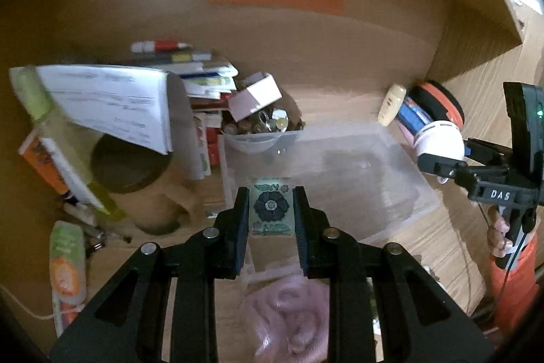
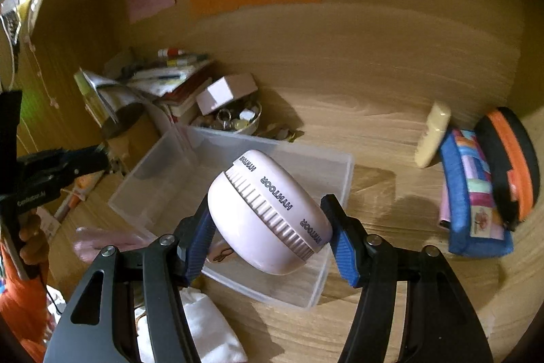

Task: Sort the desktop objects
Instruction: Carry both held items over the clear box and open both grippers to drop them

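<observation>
Above the clear bin [image 2: 163, 179], both claws carry something.
Right claw [image 2: 268, 237] grips the white round gadget [image 2: 268, 220] across its width, directly over the bin's near end; left claw [image 1: 271, 210] pinches a flowered card [image 1: 271, 210], long axis pointing away, at the bin's near rim.

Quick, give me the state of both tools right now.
Left tool: shut on the flower-patterned card, over the clear plastic bin.
Right tool: shut on the white HVNTOOR device.
</observation>
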A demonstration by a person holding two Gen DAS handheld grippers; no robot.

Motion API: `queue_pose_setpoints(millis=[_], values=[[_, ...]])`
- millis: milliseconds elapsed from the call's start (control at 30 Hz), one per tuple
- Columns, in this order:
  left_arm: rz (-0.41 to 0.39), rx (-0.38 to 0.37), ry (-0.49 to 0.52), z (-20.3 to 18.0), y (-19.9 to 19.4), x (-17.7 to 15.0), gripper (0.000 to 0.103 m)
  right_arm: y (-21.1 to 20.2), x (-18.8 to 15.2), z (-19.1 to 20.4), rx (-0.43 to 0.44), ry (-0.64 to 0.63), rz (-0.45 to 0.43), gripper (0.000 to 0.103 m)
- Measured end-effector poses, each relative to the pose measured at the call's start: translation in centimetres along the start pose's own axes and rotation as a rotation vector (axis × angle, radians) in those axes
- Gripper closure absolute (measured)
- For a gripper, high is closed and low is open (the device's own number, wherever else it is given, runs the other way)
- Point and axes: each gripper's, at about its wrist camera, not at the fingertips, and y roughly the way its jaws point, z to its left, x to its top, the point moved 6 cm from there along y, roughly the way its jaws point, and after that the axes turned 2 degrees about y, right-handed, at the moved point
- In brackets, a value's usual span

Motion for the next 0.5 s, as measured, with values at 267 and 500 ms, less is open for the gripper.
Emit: queue_pose_setpoints(millis=[267,500], values=[[0.106,-0.004,0.062,-0.7,3.9,0.3,0.079,3.5,-0.4,0.8,-0.006,-0.058,0.088,0.045],[0.159,0.013,0.12,-1.3,6.1,0.1,0.079,6.6,-1.2,1.2,-0.015,-0.111,0.188,0.045]])
